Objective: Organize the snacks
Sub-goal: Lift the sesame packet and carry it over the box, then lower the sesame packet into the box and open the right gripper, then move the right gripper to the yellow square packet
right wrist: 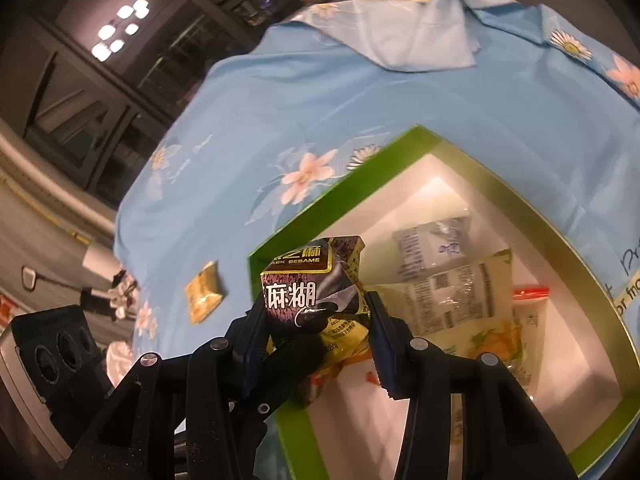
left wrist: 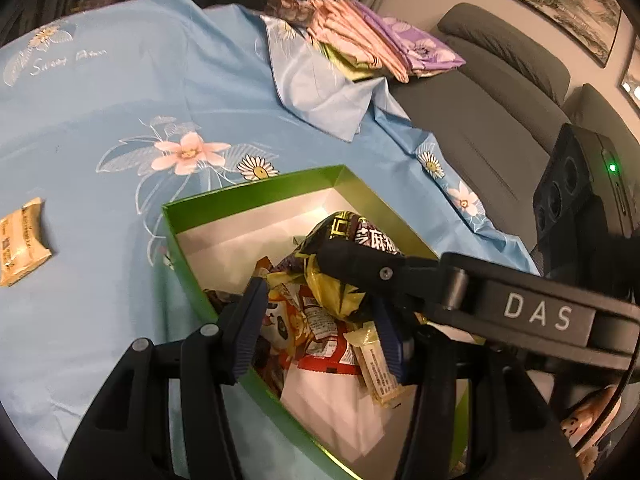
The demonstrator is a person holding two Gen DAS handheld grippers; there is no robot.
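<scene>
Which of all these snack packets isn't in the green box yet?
The small gold packet lying alone on the blue cloth; the rest are in or over the box.

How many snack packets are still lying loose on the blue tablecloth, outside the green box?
1: a small golden foil packet on the blue floral tablecloth, left of the green cardboard box. Others may lie out of view.

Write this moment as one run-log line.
right hand-held gripper: holds black sesame packet over green box | left hand-held gripper: empty | tan packet: on cloth
</scene>
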